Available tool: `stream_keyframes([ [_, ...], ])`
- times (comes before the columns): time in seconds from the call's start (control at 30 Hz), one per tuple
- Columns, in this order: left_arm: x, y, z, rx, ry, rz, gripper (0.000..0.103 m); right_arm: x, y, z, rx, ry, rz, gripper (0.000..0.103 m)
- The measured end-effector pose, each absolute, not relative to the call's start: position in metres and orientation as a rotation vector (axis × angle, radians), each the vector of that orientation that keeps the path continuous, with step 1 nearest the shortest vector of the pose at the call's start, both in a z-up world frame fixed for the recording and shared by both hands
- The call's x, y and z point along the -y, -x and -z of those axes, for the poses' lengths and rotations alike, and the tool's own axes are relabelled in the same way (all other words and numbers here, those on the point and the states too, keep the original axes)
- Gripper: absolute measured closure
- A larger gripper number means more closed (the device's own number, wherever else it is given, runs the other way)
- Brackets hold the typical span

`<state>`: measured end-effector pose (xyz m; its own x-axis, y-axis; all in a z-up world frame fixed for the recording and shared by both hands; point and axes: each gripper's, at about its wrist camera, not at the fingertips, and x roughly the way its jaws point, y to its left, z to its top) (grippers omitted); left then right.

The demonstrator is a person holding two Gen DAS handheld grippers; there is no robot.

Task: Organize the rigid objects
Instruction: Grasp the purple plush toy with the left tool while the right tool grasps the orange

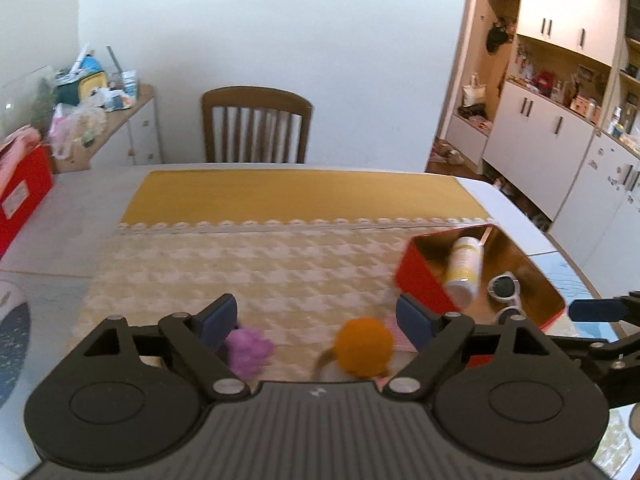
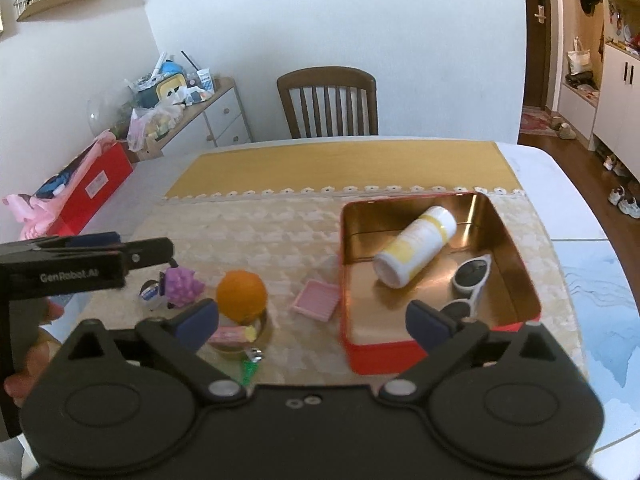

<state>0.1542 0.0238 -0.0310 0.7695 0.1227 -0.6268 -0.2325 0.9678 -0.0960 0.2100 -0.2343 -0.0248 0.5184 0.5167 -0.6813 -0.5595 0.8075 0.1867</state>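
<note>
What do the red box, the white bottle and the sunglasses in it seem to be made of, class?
Red box: likely tin-plated metal, painted red outside; its gold inner walls mirror the contents. White bottle: probably plastic, smooth and opaque with a soft sheen and yellow bands. Sunglasses: seemingly glossy white plastic frames with dark lenses, though glass or plastic lenses cannot be told.

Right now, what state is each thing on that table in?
Red tin: open, no lid.
White bottle: lying tilted inside the tin.
Sunglasses: inside the tin.
Orange: outside, on a ring.
Purple toy: outside, on the cloth.
Left gripper: open, empty.
Right gripper: open, empty.
</note>
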Motion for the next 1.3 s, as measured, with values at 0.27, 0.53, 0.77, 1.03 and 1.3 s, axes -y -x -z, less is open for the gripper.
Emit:
stream_keyframes([
  [0.27, -0.081, -0.135, 0.044, -0.673, 0.220, -0.226, 0.016, 0.197, -0.195, 0.034, -0.802, 0.082, -0.632, 0.003],
  [0.53, -0.099, -0.133, 0.069, -0.698, 0.187, -0.179, 0.016, 0.160, -0.193, 0.047, -0.815, 0.127, -0.679, 0.005],
  [0.77, -0.098, -0.148, 0.100, -0.749, 0.119, -0.084, 0.016, 0.134, -0.200, 0.060, -0.842, 0.183, -0.672, 0.013],
  [1.03, -0.098, -0.168, 0.129, -0.793, 0.075, -0.062, 0.016, 0.121, -0.221, 0.074, -0.894, 0.181, -0.615, 0.025],
  [1.3, -0.100, -0.183, 0.141, -0.809, 0.106, -0.038, 0.017, 0.106, -0.235, 0.085, -0.936, 0.175, -0.599, 0.040],
])
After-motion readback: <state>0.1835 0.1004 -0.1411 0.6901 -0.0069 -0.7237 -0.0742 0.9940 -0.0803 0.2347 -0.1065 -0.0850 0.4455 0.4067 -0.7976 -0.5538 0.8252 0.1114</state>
